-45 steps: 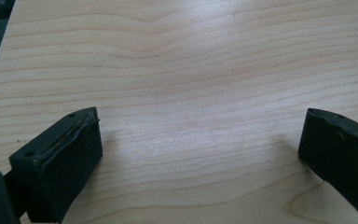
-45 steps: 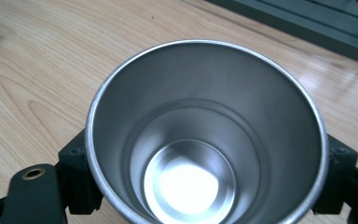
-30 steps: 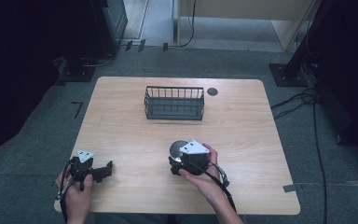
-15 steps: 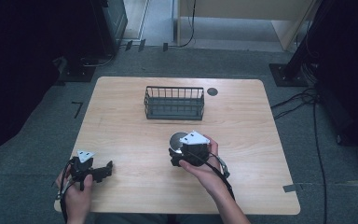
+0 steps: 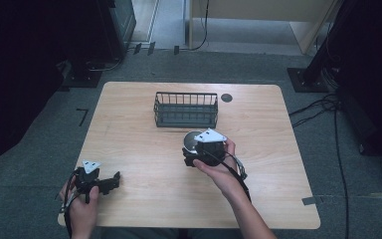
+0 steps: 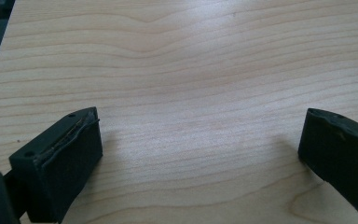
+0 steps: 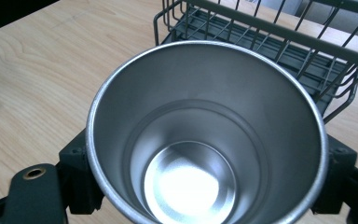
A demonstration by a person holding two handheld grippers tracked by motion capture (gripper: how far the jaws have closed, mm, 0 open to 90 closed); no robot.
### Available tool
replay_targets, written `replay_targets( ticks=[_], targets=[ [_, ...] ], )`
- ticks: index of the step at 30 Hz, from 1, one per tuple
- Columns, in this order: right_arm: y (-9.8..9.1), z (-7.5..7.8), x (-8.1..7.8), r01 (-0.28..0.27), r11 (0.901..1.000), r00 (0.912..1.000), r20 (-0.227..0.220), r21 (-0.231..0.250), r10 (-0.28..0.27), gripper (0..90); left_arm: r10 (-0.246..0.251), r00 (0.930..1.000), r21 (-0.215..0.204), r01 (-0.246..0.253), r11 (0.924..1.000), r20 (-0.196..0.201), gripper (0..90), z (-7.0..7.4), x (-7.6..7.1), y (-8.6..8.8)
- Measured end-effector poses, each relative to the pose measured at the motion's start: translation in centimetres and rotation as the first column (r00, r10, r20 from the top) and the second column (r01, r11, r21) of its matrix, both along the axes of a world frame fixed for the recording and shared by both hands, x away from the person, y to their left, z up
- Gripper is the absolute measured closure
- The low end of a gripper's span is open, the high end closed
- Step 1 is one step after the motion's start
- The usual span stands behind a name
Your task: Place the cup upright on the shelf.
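between black fingers, shiny tapered steel cup (image 7: 205, 140)

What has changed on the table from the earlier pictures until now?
The right hand-held gripper, shut on the metal cup, has carried it a little farther from the person, toward the wire basket. The grip has not changed. The left hand-held gripper stays open near the table's front left corner, and the basket has not moved.

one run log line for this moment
right gripper: shut on metal cup, near wire basket | left gripper: open, nothing between jaws, over table
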State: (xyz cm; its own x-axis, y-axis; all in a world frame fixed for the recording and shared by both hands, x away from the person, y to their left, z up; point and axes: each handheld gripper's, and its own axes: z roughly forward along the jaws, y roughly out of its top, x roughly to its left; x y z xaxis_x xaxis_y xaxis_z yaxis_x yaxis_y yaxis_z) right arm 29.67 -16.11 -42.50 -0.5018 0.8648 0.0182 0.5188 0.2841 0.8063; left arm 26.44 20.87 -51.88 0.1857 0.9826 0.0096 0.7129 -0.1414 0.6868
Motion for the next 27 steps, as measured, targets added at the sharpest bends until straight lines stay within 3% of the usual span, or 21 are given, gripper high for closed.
replay_targets(
  ticks=[27],
  targets=[
    [0.0, 3.1, 5.1, 0.041, 0.9990, 0.9992, 0.005, -0.018, -0.041, 18.1, 0.001, 1.0000, 0.000, -0.001, 1.0000, -0.001, 0.0, 0.0, 0.0, 0.0]
  ],
)
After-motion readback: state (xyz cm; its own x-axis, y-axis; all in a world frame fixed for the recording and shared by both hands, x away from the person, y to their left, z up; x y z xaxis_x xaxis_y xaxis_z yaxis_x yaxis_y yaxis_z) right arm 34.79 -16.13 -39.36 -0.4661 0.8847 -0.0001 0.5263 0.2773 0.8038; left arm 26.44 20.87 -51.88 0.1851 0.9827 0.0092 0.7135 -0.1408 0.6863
